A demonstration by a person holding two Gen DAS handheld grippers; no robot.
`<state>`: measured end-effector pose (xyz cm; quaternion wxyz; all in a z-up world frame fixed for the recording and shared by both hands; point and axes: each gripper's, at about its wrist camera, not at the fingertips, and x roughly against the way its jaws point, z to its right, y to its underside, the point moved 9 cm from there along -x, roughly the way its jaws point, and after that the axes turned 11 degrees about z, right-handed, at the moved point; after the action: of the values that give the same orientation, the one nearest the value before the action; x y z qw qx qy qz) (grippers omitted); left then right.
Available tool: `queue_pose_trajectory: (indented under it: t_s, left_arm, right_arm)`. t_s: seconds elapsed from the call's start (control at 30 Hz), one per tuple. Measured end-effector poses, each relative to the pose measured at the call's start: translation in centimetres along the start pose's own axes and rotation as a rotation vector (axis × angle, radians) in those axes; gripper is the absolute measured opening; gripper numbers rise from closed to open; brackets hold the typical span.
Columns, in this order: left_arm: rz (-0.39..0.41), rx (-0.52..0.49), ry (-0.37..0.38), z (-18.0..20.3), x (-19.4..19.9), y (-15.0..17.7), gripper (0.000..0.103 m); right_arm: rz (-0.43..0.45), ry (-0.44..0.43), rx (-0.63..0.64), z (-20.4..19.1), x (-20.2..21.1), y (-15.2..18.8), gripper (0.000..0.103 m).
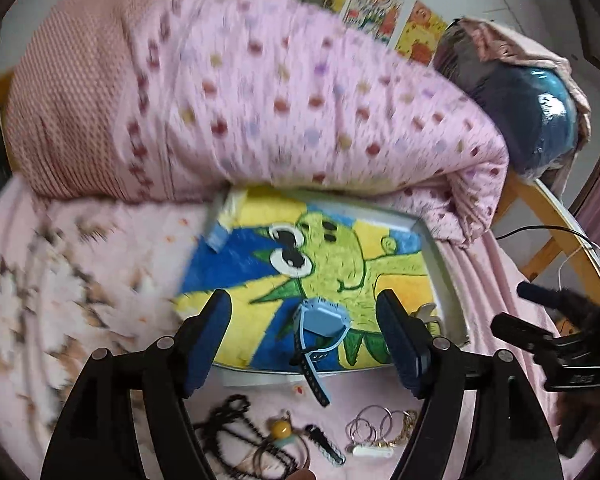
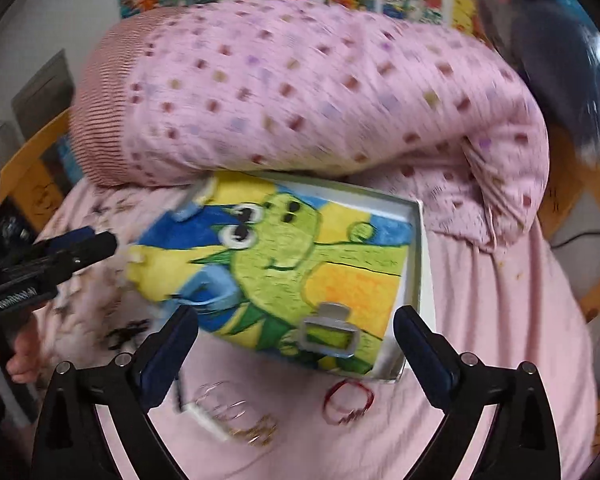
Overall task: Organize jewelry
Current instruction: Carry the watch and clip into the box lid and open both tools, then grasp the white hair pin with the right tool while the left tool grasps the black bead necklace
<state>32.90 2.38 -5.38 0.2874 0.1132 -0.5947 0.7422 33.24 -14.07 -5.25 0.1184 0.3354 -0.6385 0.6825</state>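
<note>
Both tools, left [image 1: 304,320] and right [image 2: 296,334], are held wide apart, empty; a blue watch [image 1: 320,322] is seen between the left tool's fingers.

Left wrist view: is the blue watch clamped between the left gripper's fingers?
No. The blue watch lies in the white tray, and the left gripper is open, fingers well clear.

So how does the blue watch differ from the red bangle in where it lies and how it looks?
The blue watch lies inside the white tray, on the cartoon drawing, with its strap hanging over the near rim; the red bangle lies outside the tray on the pink sheet. The watch has a blocky body and a flat strap; the bangle is a thin wire loop. Neither is held: both claws are open.
</note>
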Motion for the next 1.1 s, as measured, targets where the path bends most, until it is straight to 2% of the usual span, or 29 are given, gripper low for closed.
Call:
queue_pose_trajectory:
  t_s: [0.07, 0.1, 0.3, 0.43, 0.57, 0.73, 0.97, 1.1]
  left_arm:
    - [0.036, -0.033, 0.004, 0.3, 2.4, -1.1, 0.089]
    - [0.065, -0.047, 0.005, 0.5, 3.7, -1.7, 0.091]
    - [0.136, -0.079, -0.003, 0.5, 9.5, -3.3, 0.092]
    - [0.161, -0.074, -0.02, -0.1, 12.2, -3.0, 0.094]
    - [0.167, -0.097, -0.032, -0.7, 13.8, -1.6, 0.095]
    - [0.146, -0.127, -0.034, -1.7, 14.0, 2.3, 0.095]
    - [0.008, -0.076, -0.007, -3.2, 10.5, 8.7, 0.095]
    - [-0.037, -0.046, 0.004, -4.5, 8.4, 11.0, 0.095]
  right_arm:
    - [-0.007, -0.019, -0.019, -1.7, 2.0, -0.9, 0.1]
    - [-0.014, -0.026, -0.021, -2.3, 2.9, -1.3, 0.101]
    - [-0.037, -0.05, 0.022, -4.9, 7.1, -2.0, 0.103]
    - [0.039, -0.06, 0.078, -5.8, 9.3, -1.5, 0.103]
    - [0.154, -0.064, 0.135, -7.1, 10.6, 1.0, 0.103]
    - [0.175, -0.081, 0.151, -8.7, 9.5, 5.4, 0.103]
    - [0.117, -0.11, 0.222, -9.8, 5.6, 9.9, 0.103]
    - [0.088, -0.153, 0.16, -9.7, 3.1, 11.5, 0.103]
